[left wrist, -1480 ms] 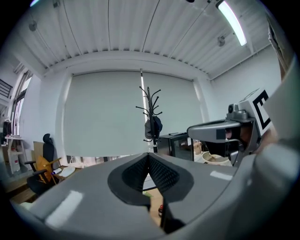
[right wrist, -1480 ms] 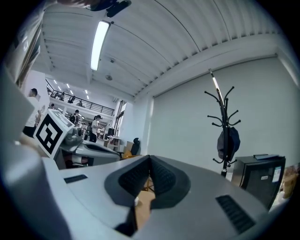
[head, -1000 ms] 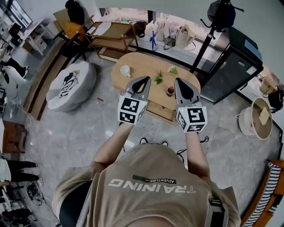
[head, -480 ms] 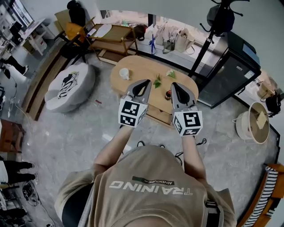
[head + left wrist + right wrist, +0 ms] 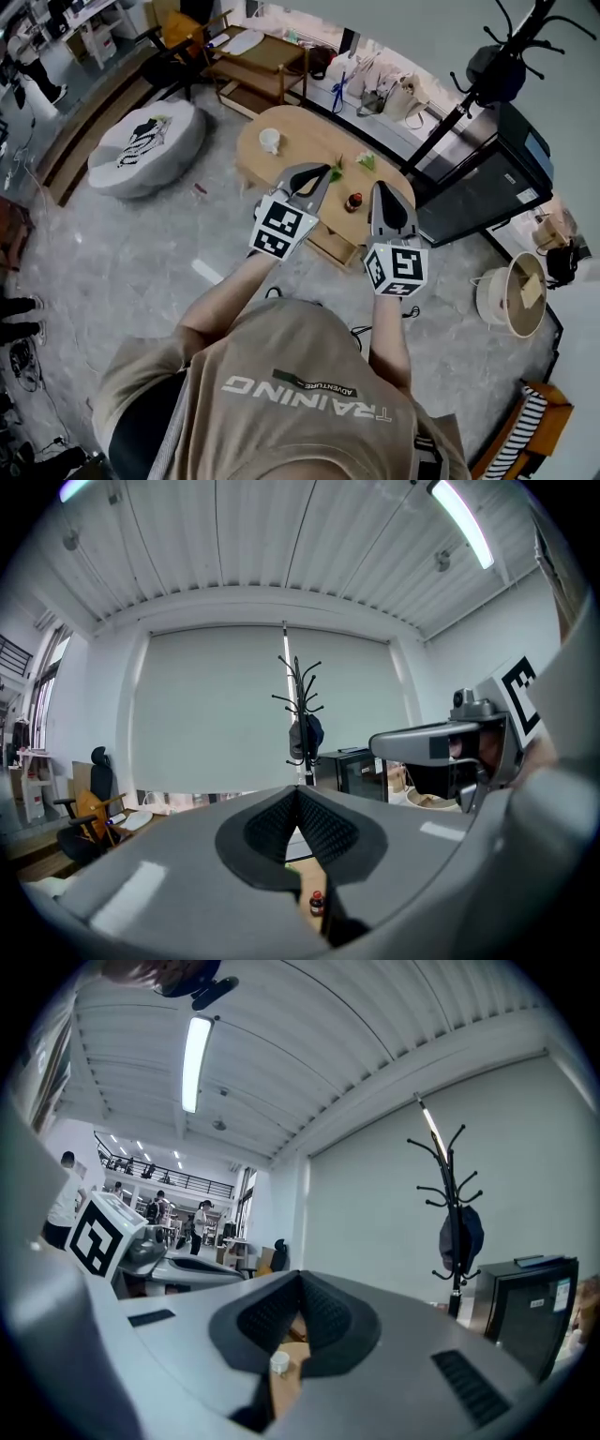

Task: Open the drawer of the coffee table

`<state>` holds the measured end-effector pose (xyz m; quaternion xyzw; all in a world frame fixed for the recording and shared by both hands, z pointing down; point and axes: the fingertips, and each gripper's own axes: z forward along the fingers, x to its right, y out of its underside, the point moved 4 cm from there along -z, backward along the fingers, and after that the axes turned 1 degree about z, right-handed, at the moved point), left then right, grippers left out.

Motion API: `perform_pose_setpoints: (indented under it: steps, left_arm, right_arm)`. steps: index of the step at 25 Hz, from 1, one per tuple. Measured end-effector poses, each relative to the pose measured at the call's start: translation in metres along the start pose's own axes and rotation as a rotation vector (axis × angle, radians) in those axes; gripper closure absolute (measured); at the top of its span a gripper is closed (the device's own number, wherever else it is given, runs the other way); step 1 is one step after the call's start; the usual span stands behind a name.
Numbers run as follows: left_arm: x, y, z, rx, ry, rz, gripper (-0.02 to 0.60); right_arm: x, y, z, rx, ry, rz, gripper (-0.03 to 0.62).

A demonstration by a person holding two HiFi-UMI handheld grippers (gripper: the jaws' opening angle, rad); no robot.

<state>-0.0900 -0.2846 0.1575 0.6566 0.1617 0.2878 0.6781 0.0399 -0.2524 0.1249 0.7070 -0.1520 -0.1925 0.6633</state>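
The oval wooden coffee table (image 5: 300, 145) stands on the floor ahead of me. Its light wooden drawer front (image 5: 337, 246) shows under the near edge. My left gripper (image 5: 317, 172) and right gripper (image 5: 382, 189) are held side by side in the air over that edge, both pointing level at the far wall. Each is shut with nothing between its pads. In the left gripper view the left gripper (image 5: 298, 797) has its ribbed pads together, and a small dark bottle (image 5: 316, 904) shows below them. The right gripper (image 5: 300, 1283) is closed the same way, with a white cup (image 5: 279, 1363) below it.
On the tabletop are the white cup (image 5: 269, 141), two green sprigs (image 5: 336, 169) and the dark bottle (image 5: 354, 201). A white pouf (image 5: 145, 148) sits left, a black cabinet (image 5: 473, 192) and coat rack (image 5: 459, 108) right, a round basket (image 5: 514, 295) further right, and a wooden trolley (image 5: 258, 61) behind.
The head view has swung, so the room sits differently in the picture. Both grippers stay shut and side by side over the table's near edge.
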Motion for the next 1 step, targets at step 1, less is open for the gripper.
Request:
perform_pose_setpoints:
  steps: [1]
  left_arm:
    - [-0.0039, 0.0009, -0.0029, -0.004, 0.000, 0.011, 0.575]
  right_arm:
    - [-0.0039, 0.0008, 0.0035, 0.004, -0.001, 0.003, 0.588]
